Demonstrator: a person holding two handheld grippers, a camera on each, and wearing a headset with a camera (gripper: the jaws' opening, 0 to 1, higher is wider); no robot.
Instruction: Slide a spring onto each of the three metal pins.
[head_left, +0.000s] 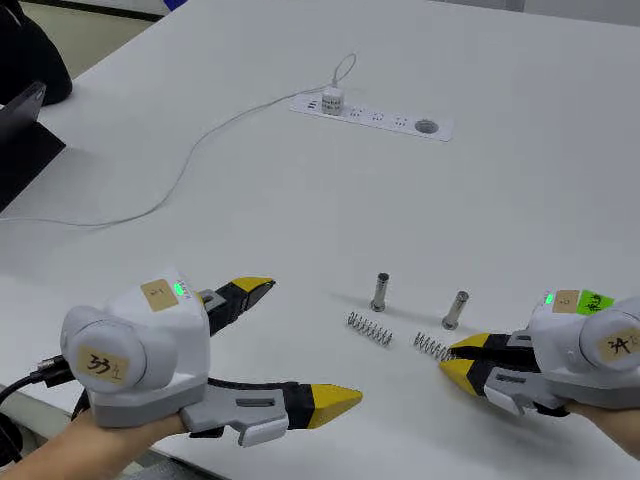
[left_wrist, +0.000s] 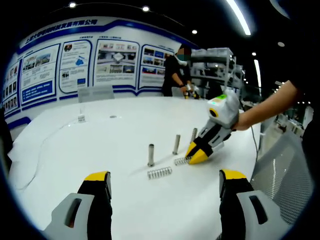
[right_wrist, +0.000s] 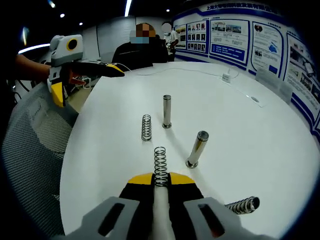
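The job looks about a third done. The third pin (right_wrist: 243, 204), at the edge of the right gripper view, seems to carry coils along its shaft already, though the lens bends it so much there that I can't be sure. The other two pins stand bare and upright on the table (head_left: 300, 200), the left pin (head_left: 380, 290) and the right pin (head_left: 456, 308) near each other. So two springs are left to fit. My right gripper (right_wrist: 160, 181) is pressed together on the near end of the held spring (right_wrist: 160, 162). This spring sits low at the table just in front of the right pin. Its long axis runs straight out along my jaws, and its free end points away from me toward the gap between the two bare pins. It is close to level while the pins are vertical, so I judge it must be tipped upright before it can drop over a pin top. The loose spring (head_left: 369, 328) lies on its side just beside the foot of the left pin. My left gripper (head_left: 310, 340) is spread wide and holds nothing, well apart from the pins.
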